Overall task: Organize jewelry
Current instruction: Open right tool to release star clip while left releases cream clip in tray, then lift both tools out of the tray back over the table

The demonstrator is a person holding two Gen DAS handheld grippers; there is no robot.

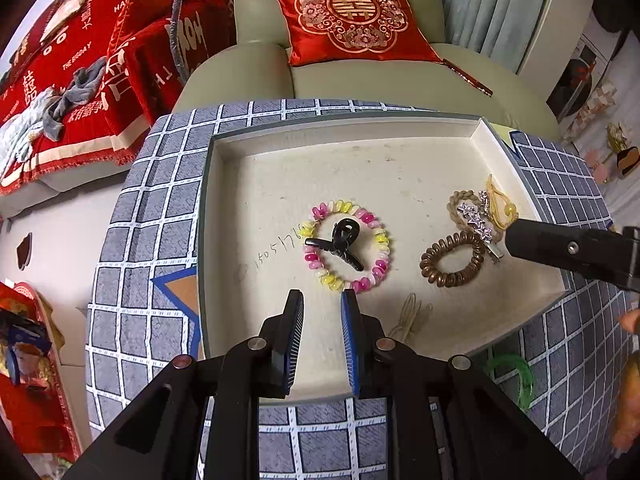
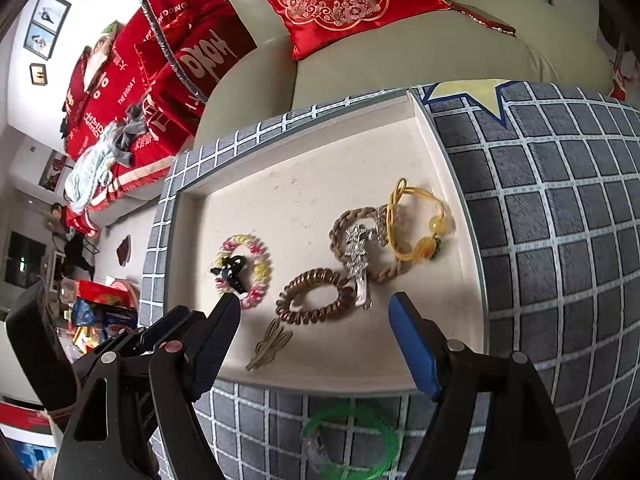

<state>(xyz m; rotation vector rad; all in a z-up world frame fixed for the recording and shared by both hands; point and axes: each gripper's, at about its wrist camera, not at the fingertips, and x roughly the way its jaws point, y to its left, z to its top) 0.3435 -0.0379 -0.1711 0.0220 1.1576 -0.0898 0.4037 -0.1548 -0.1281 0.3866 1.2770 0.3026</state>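
A cream tray (image 1: pixel 280 168) (image 2: pixel 288 184) sits on a grey checked cloth. It holds a pink-yellow bead bracelet (image 1: pixel 376 276) (image 2: pixel 260 268) with a black claw clip (image 1: pixel 340 244) (image 2: pixel 232 274) on it, a brown spiral hair tie (image 1: pixel 452 260) (image 2: pixel 312 300), a rhinestone clip (image 1: pixel 478 222) (image 2: pixel 358 256), a braided tan tie (image 2: pixel 344 216), a yellow beaded cord (image 2: pixel 424 240) and a gold hairpin (image 1: pixel 410 316) (image 2: pixel 270 344). My left gripper (image 1: pixel 322 300) is open and empty, just in front of the bracelet. My right gripper (image 2: pixel 316 304) is wide open and empty over the spiral tie.
A green bangle (image 2: pixel 352 440) (image 1: pixel 516 376) lies on the cloth (image 1: pixel 152 240) in front of the tray. A beige armchair (image 1: pixel 256 68) with a red cushion (image 1: pixel 348 16) stands behind. A red-covered sofa (image 1: pixel 80 80) is at the left.
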